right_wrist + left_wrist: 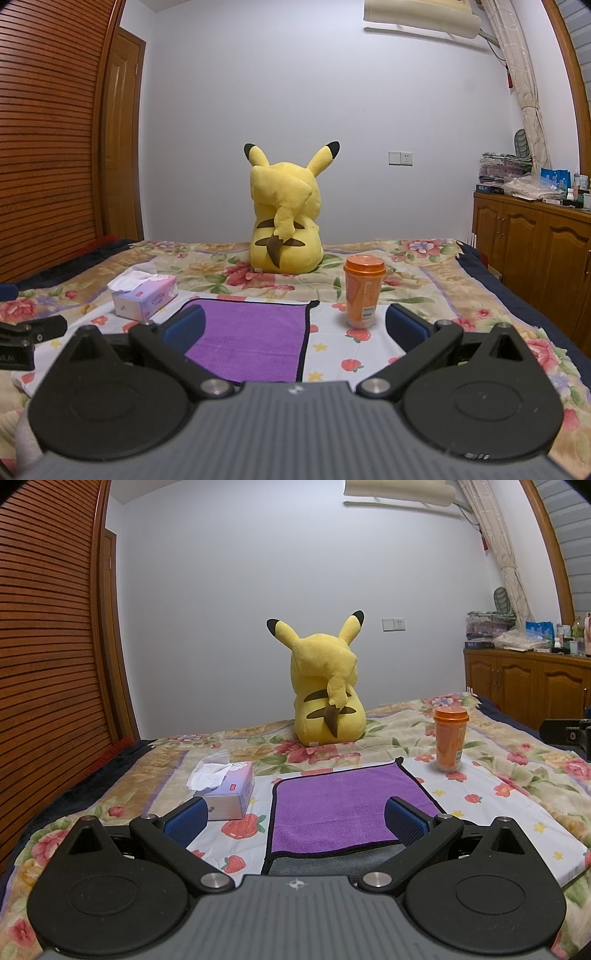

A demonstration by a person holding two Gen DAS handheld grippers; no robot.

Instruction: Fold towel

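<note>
Floral bed (517,775), purple towel (343,805) flat, lengthwise

Pale wall (295,92) (wooden cabinet (532,236) right)

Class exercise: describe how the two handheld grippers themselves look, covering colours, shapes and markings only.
Both match. The left gripper and right gripper each have two blue textured pads on black linkage arms with silver pivot pins, two rounded black teardrop plates, and a ribbed grey body with a small white emblem. No cables or sleeves show.
</note>
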